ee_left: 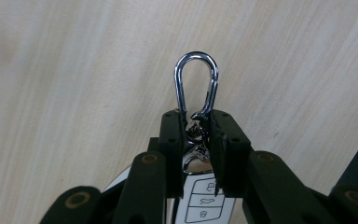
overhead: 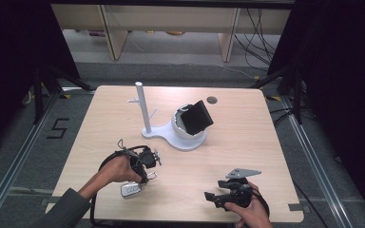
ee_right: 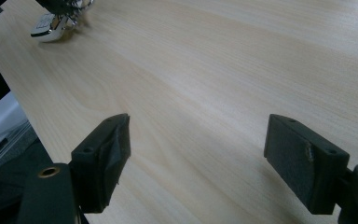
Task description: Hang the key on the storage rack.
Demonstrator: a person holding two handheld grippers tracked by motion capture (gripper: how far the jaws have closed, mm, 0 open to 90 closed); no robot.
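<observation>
car key left, stand behind, on table

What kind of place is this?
Probably a lab recording station: a wooden table between dark curtains, cables on the floor behind, and a taped floor number.

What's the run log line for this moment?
left tool: shut on carabiner | car key: hangs below | right tool: open, nothing held | stand: untouched

White car key with chrome carabiner hangs just above table edge.
</observation>
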